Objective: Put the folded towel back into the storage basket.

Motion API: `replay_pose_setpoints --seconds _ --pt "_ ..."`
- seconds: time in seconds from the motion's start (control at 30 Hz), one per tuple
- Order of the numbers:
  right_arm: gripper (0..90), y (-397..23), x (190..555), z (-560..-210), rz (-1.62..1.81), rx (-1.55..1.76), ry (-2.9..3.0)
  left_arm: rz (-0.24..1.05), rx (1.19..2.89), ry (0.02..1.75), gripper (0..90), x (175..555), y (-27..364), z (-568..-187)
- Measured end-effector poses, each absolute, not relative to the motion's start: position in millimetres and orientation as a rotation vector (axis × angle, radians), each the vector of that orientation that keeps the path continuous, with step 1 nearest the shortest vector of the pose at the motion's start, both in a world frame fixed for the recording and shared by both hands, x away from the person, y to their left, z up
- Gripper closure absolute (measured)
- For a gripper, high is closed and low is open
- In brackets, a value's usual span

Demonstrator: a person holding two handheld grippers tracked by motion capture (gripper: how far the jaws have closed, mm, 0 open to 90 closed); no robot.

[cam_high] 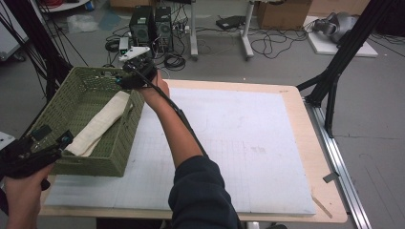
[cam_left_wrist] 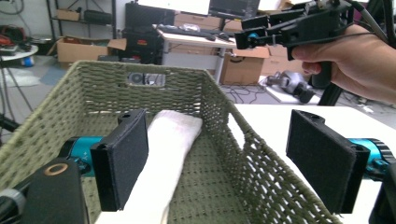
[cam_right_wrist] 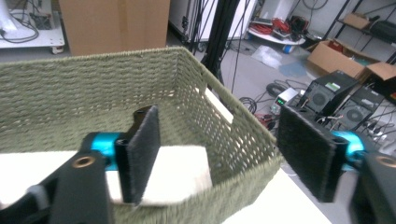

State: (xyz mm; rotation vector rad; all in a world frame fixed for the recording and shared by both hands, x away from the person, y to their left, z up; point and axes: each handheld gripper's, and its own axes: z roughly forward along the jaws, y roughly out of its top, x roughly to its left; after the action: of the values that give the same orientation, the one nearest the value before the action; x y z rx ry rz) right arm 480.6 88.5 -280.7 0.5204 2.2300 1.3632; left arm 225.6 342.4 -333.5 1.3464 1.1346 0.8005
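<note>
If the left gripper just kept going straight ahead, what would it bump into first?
Most likely the folded cream cloth lying in the green woven basket. The left gripper has its jaws open and points along the basket. One jaw sits beside the cloth; the other stands outside the basket's side wall, though depth is hard to judge.

The rolled cloth (cam_right_wrist: 173, 175) is blurred and half hidden behind the basket (cam_right_wrist: 70, 98) wall, its near end cut off in the left gripper view

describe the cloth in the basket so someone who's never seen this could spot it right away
Start at the white mat on the table; at its left edge sits a green woven basket. Inside, a cream folded cloth lies lengthwise along the bottom. It is the pale, soft thing there, between the two black grippers at the basket's ends.
</note>
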Motion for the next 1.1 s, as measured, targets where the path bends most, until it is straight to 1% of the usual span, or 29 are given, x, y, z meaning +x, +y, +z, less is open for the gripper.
replay_pose_setpoints --seconds 0.07,0.27,0.33,0.47,0.73,0.93,1.1 --pt "25.6 80 478 -282 1.366 0.532 2.233 0.796 1.361 1.123 19.6 226 339 -333" --pt "18.9 55 468 -287 1.38 0.567 2.245 0.765 1.384 1.087 19.4 229 330 -332" --pt "18.6 41 463 -291 1.371 0.566 2.258 0.757 1.394 1.077 19.5 230 326 -332" --pt "17.1 27 461 -293 1.375 0.588 2.255 0.736 1.413 1.059 19.5 233 319 -332" --pt "17.1 -5 455 -292 1.421 0.625 2.238 0.703 1.44 1.029 19.5 238 308 -332" --pt "17.1 -27 445 -291 1.432 0.629 2.219 0.683 1.472 0.974 19.6 240 296 -331" --pt "17.0 -47 437 -291 1.411 0.644 2.209 0.649 1.458 0.927 19.6 244 287 -330"
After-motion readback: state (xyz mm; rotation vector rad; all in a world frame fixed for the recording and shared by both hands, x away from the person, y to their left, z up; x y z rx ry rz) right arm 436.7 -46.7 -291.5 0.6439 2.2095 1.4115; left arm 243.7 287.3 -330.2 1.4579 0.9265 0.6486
